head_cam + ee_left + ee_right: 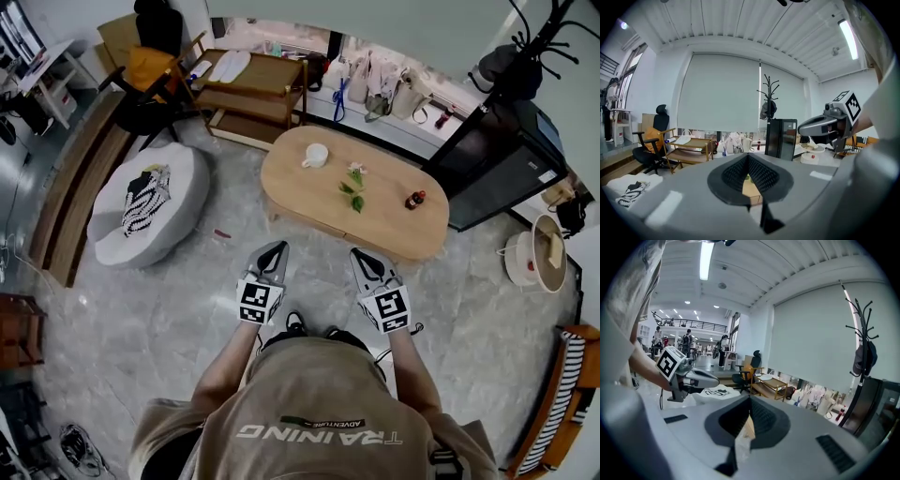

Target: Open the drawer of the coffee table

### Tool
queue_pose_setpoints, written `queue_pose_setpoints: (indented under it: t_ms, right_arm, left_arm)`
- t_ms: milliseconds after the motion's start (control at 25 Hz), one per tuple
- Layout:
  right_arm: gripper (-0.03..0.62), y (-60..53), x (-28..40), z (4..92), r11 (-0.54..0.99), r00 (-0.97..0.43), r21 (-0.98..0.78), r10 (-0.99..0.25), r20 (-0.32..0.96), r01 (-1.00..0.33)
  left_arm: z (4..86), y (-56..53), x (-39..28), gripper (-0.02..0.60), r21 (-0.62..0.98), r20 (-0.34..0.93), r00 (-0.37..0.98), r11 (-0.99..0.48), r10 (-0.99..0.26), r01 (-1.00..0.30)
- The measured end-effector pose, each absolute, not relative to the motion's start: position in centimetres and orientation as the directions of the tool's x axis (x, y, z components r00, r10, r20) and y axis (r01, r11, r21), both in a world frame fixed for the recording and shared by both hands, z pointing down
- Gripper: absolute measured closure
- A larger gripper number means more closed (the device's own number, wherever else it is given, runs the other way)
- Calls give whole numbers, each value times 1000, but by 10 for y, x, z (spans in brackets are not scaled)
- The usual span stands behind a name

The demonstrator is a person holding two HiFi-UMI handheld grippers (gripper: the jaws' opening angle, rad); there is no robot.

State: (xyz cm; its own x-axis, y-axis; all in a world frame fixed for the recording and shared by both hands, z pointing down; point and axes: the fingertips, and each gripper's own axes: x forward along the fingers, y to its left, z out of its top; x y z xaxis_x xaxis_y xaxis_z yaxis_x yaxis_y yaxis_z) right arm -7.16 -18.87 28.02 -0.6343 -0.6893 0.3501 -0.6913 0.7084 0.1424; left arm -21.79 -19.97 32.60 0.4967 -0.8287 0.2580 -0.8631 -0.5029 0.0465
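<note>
The person's tan shirt [319,403] carries "TRAINING" in pale capitals and, smaller, "ADVENTURE", both upside down in the head view. Each gripper's cube shows a black-and-white square marker, and no other writing can be read. The left gripper [275,247] and right gripper [362,255] are held side by side, both pointing to 12 o'clock, and both have their jaws closed together on nothing. Just beyond their tips, at 12 o'clock, stands the table [394,230], an oval of pale wood. Its drawer cannot be made out from above, and neither gripper touches the table. On the top are a white cup [315,156] at 11 o'clock, a green sprig [353,190] in the middle and a small red bottle [414,199] at 1 o'clock. The floor [141,309] is grey, marble-like tile. At 10 o'clock from the grippers sits a white pouf [187,183] with a black-and-white cloth [147,200] on it. A wooden cart [253,94] stands at 11 o'clock, with a black chair [150,56] further left. A dark cabinet [506,159] stands at 2 o'clock below a coat rack [553,28]. Bags [384,89] line the far wall under a pale blind [726,89].
</note>
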Motion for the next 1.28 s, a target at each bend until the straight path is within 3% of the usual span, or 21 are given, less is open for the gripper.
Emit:
queue_pose_setpoints:
  t_ms: [840, 1280]
  right_arm:
    - [589, -150, 47, 326, 735, -672, 55, -645, 364, -675]
    - [589, -210, 49, 369, 671, -611, 70, -709, 351, -738]
  left_arm:
    - [329, -151, -136, 580, 65, 286, 408, -407, -867, -911]
    - [347, -227, -150, 580, 44, 226, 442, -444, -868, -895]
